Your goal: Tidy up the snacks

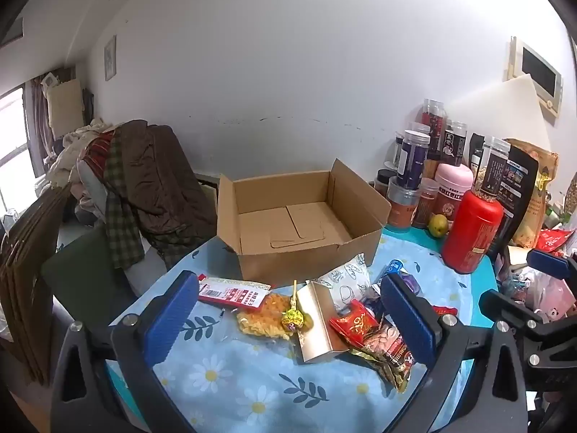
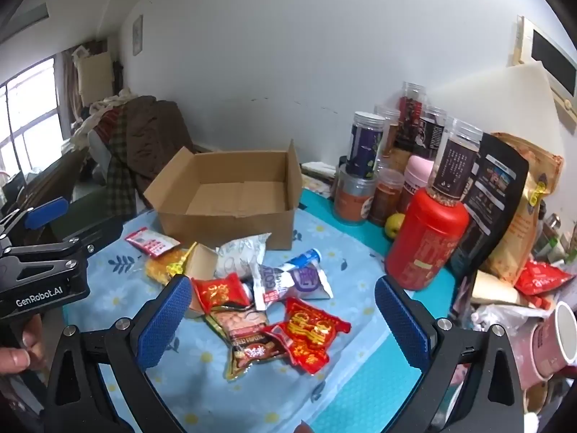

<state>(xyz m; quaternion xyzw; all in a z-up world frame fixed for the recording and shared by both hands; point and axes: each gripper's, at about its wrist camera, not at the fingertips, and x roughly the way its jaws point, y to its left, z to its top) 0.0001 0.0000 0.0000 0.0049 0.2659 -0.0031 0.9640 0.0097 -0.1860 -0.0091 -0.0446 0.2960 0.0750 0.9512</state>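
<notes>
Snacks (image 2: 267, 299) heaped near cardboard box (image 1: 299, 216); left tool (image 1: 288, 321), right tool (image 2: 285, 324) wide open, holding nothing.

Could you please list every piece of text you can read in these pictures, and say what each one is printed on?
"GenRobot.AI": on the black body of the left gripper, seen in the right wrist view.
Print on the snack packets, the red bottle and the jars is too small or blurred to read.

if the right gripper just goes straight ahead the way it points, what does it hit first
Probably the snack pile: the right gripper, jaws open, points over the red gold-printed packet; the cardboard box lies beyond. Depth is unclear.
</notes>
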